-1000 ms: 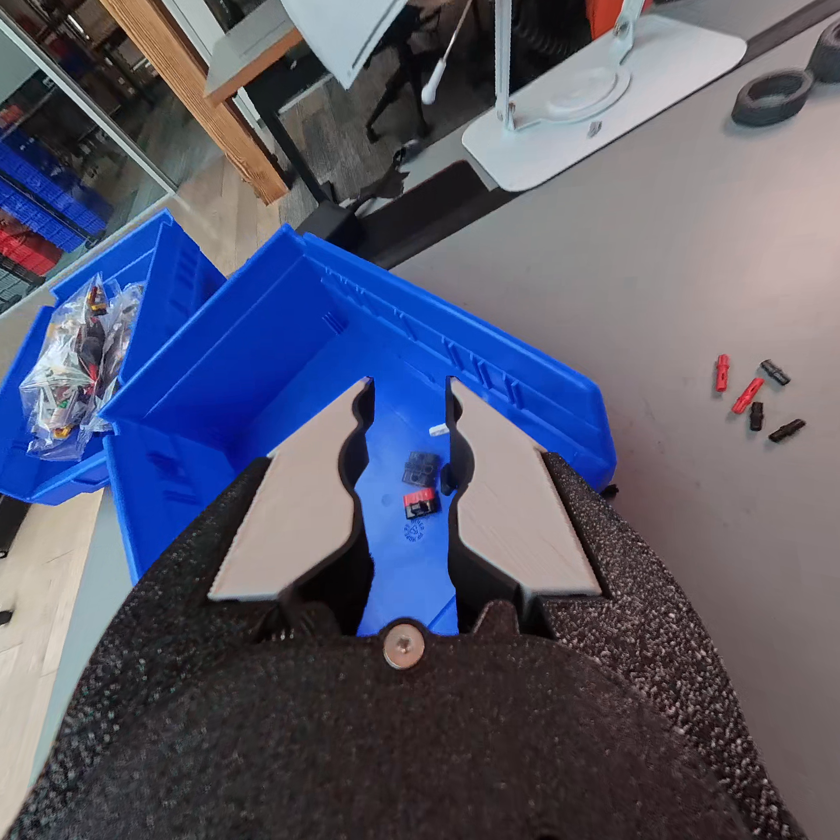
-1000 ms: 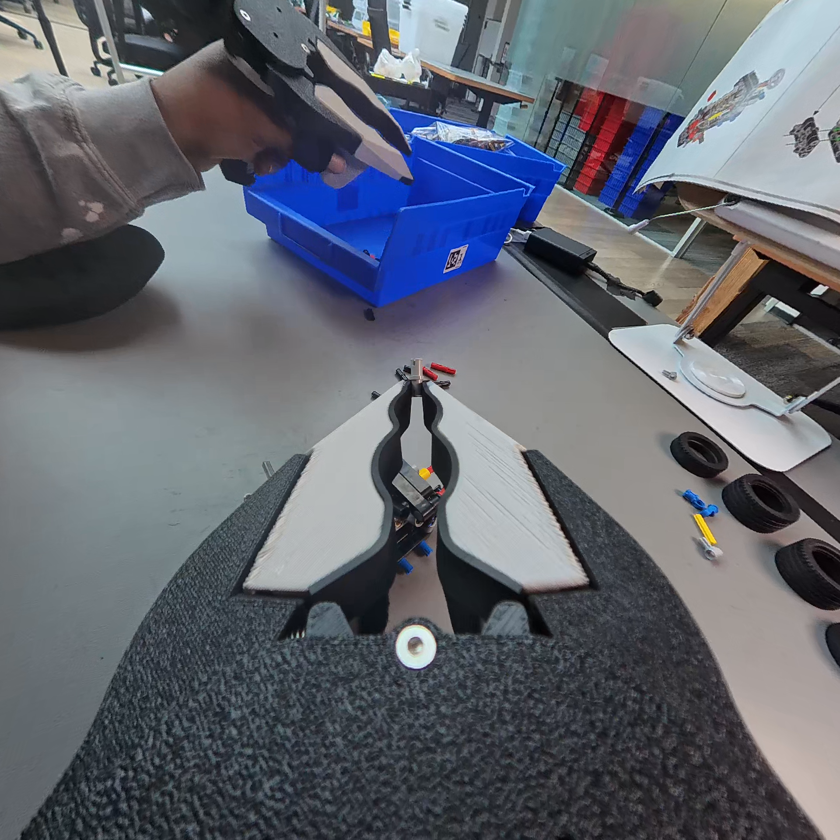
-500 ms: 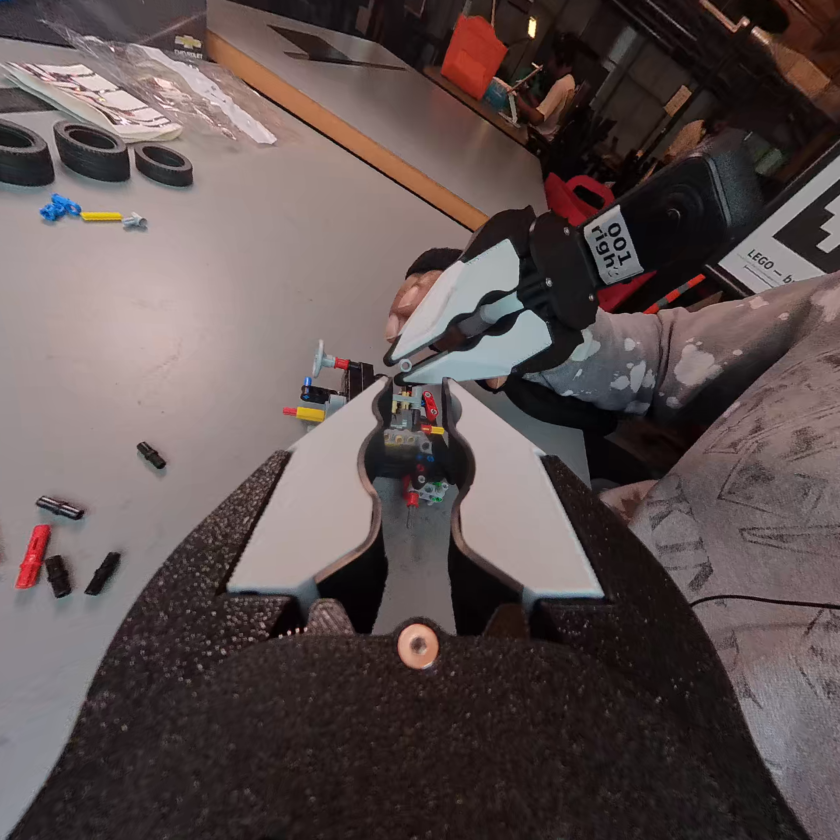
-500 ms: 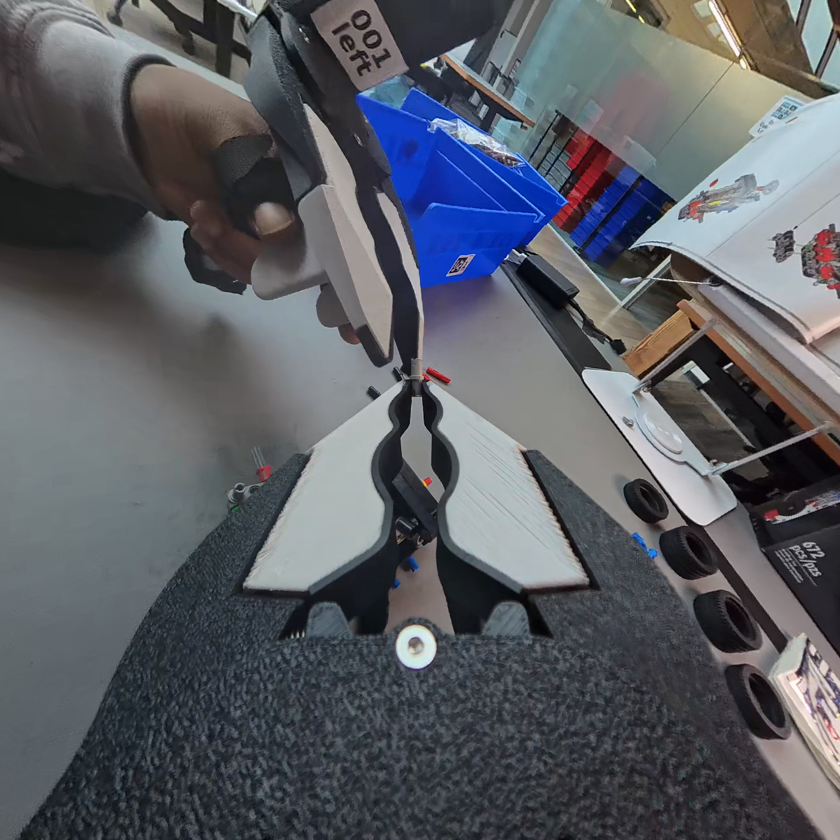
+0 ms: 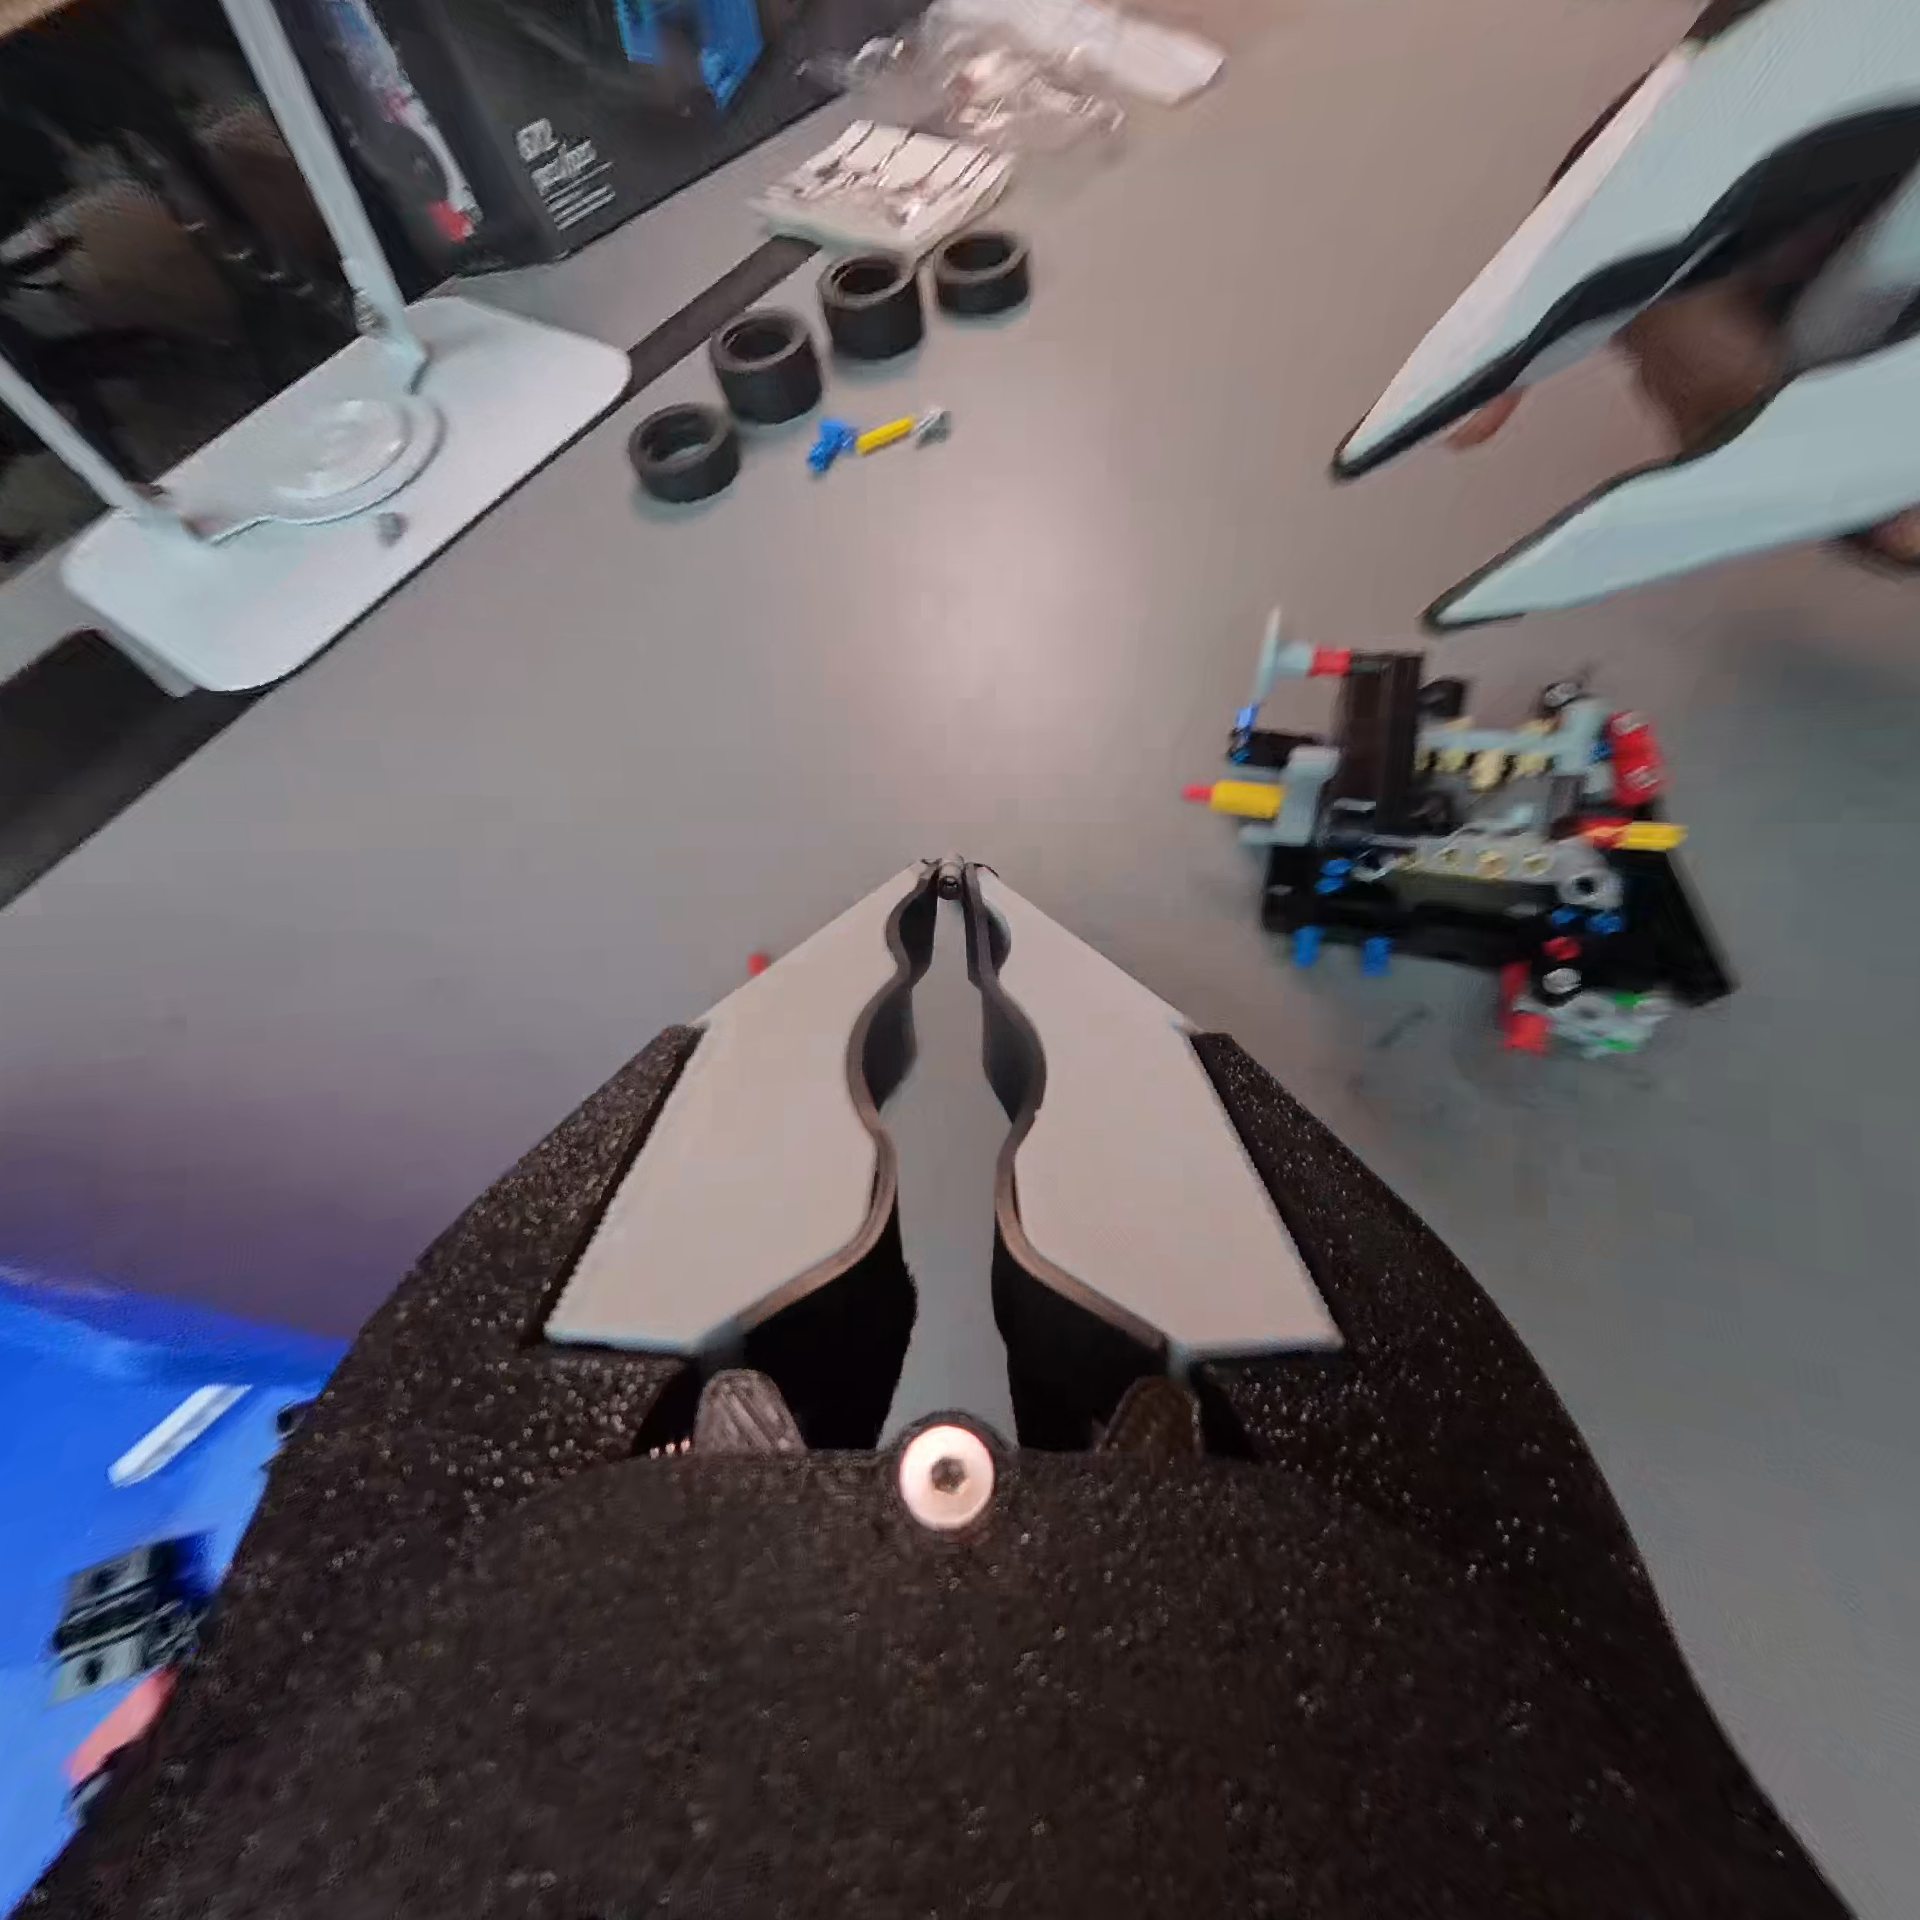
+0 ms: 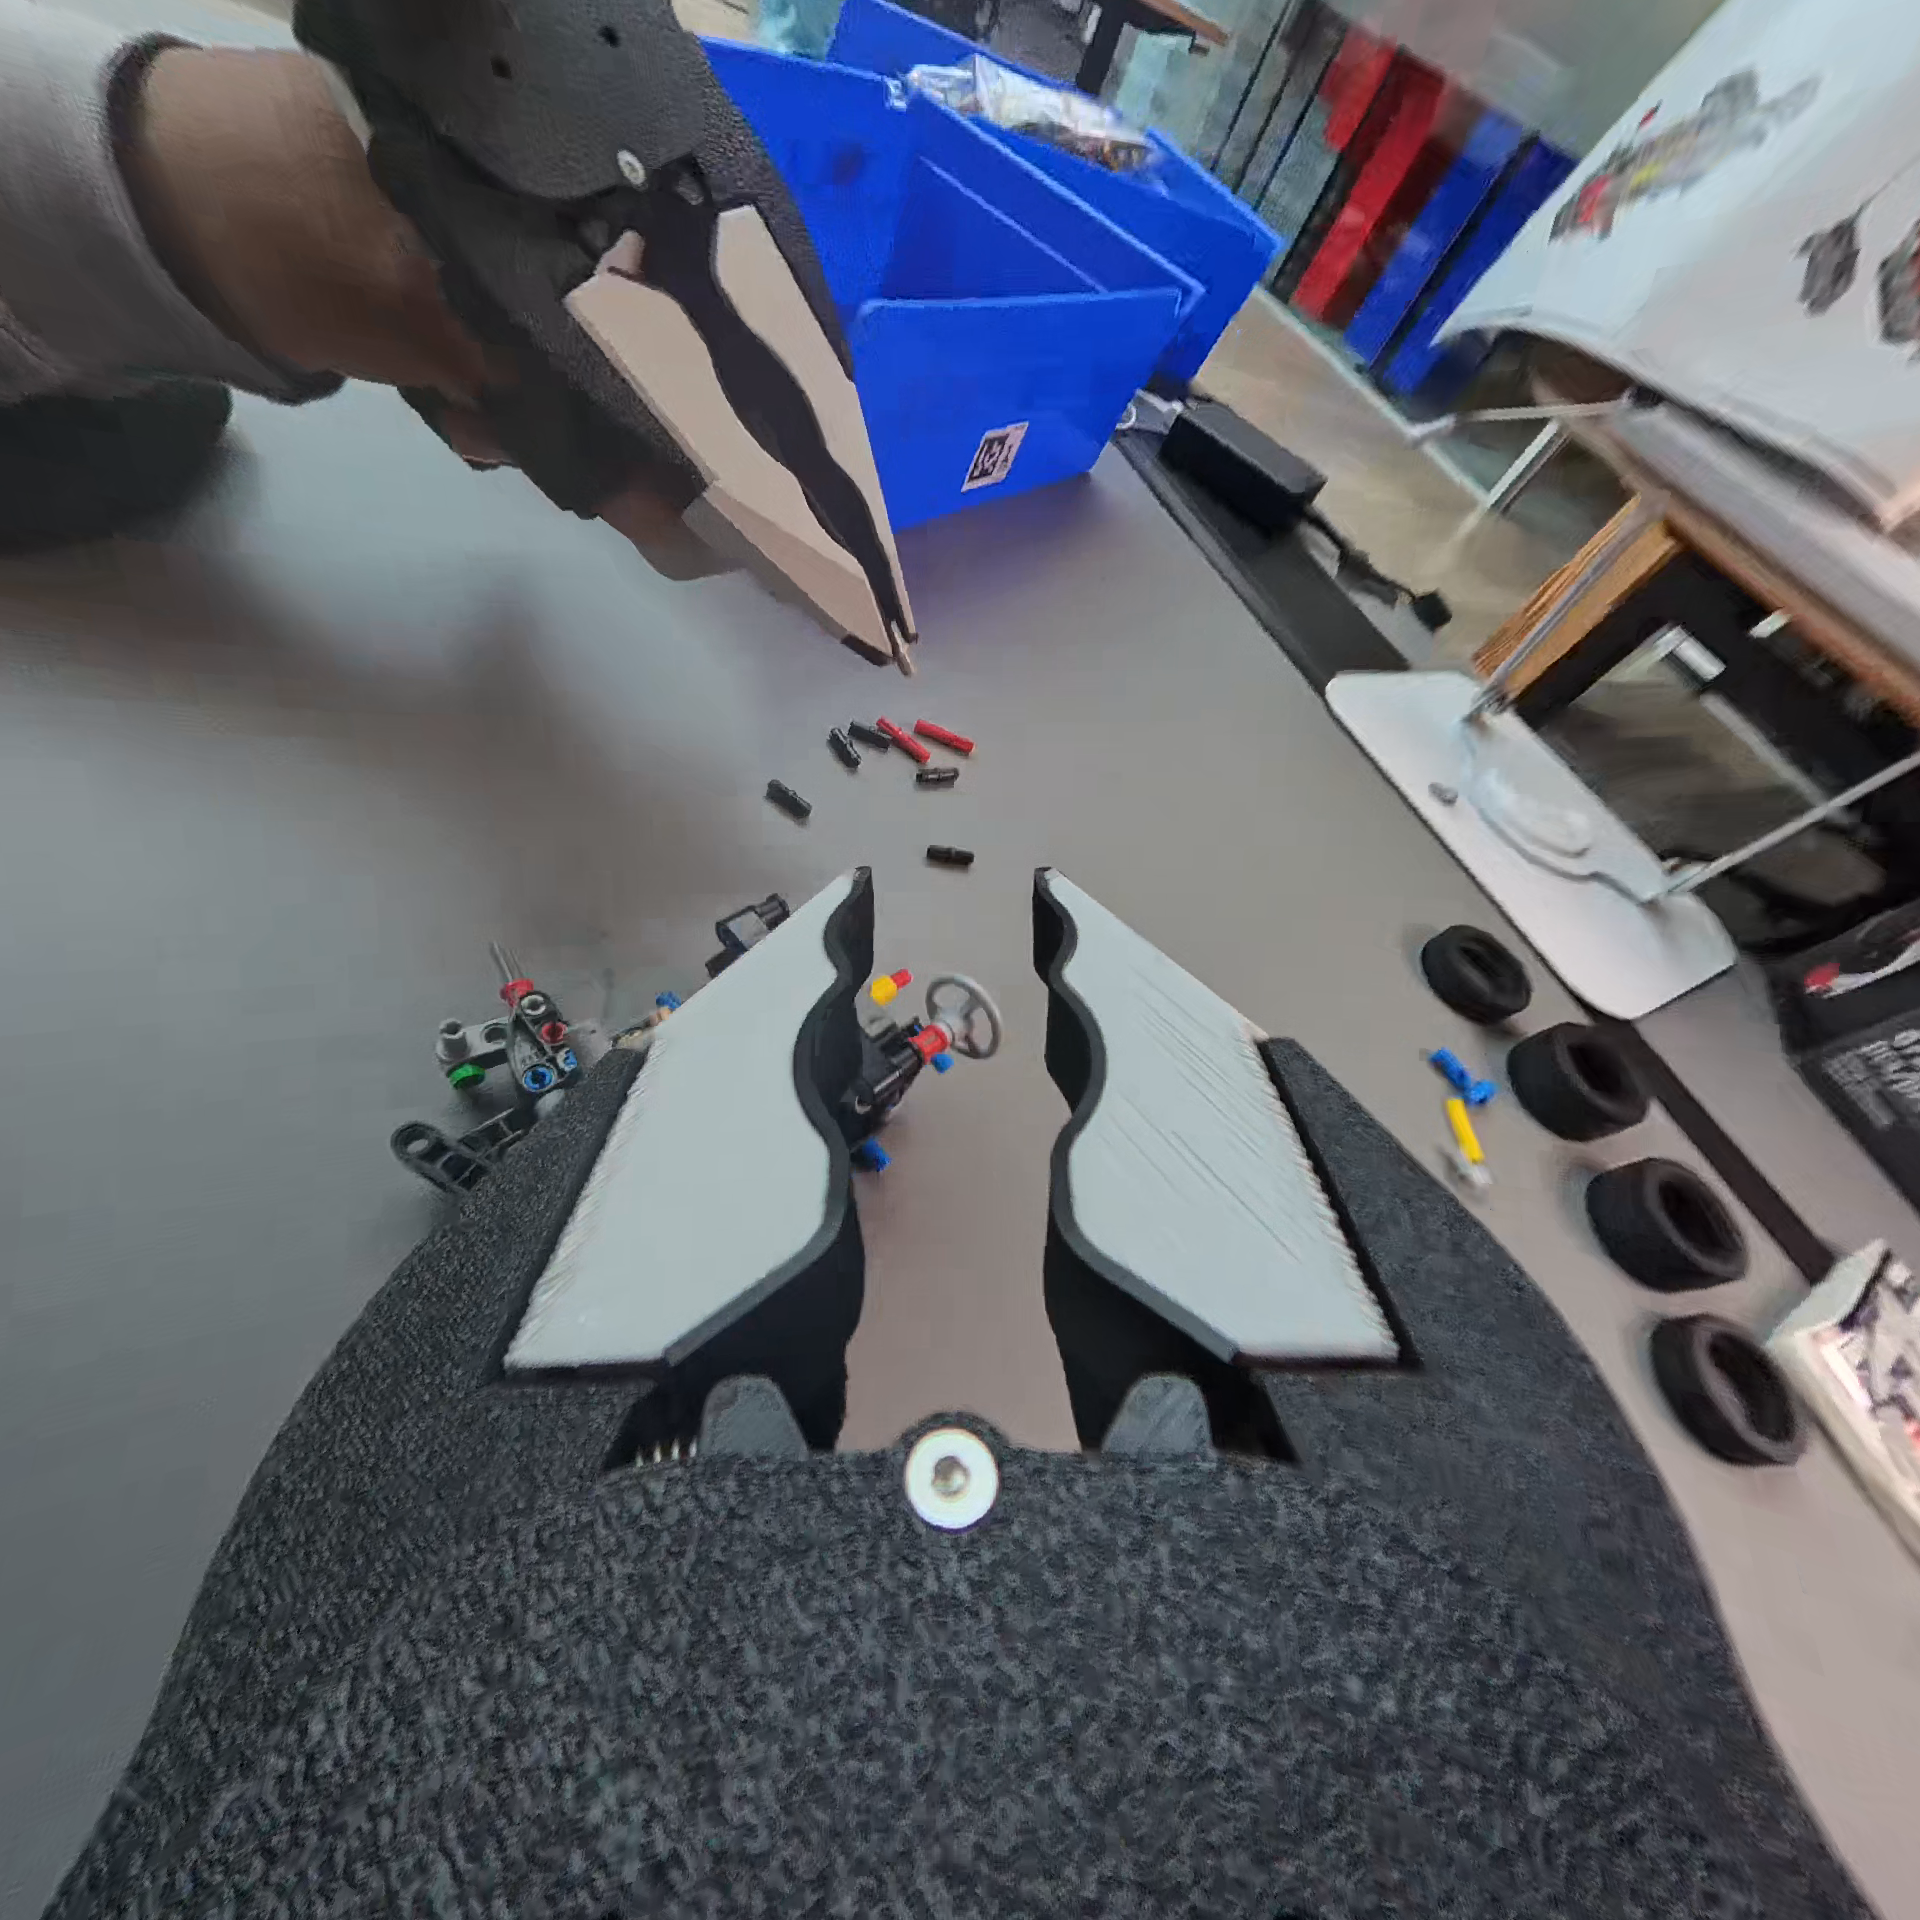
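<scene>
**Left fingers pinch a small pin; right fingers spread above the model**

The left gripper (image 5: 948, 871) has its fingers closed on a tiny dark pin (image 5: 948, 885) above the bench (image 5: 727, 727). The right gripper (image 6: 951, 883) is spread wide, holding nothing, just over the brick model (image 6: 904, 1049). Loose pins (image 6: 899, 740) lie beyond it; tyres (image 6: 1579, 1081) sit at the right, a blue bin (image 6: 997, 405) far off.

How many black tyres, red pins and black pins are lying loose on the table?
black tyres: 4
red pins: 2
black pins: 5
Total: 11
</scene>
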Demonstrator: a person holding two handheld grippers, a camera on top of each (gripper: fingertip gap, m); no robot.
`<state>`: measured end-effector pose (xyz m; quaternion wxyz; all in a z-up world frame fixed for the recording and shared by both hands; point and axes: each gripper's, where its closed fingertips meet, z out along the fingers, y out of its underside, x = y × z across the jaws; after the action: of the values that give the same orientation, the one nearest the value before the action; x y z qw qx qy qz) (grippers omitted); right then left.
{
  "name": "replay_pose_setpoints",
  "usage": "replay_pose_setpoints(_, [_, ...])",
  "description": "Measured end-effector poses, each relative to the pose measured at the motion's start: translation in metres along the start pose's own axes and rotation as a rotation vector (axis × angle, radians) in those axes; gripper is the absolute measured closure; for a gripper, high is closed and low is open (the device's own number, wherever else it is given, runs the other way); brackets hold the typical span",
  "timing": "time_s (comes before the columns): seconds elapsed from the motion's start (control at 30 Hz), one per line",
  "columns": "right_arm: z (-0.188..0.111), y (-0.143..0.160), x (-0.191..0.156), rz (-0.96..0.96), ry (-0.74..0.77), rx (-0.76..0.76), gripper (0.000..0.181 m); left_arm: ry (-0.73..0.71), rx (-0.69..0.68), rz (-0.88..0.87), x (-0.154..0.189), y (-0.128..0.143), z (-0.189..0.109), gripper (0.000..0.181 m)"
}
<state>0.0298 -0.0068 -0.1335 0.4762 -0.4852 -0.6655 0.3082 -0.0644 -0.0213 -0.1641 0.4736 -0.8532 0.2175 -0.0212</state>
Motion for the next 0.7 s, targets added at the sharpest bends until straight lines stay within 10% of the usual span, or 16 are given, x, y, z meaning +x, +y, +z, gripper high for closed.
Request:
replay_pose_setpoints(0.2, [-0.011, 0.032, 0.005, 0.295, -0.222, -0.104, 0.146, -0.058, -0.207, -0.003, -0.019, 0.048, 0.013, 0.169])
replay_pose_setpoints(0.7, [0.010, 0.047, -0.013, -0.010, -0.365, -0.383, 0.164, 0.086, 0.075, -0.056, 0.006, 0.005, -0.004, 0.154])
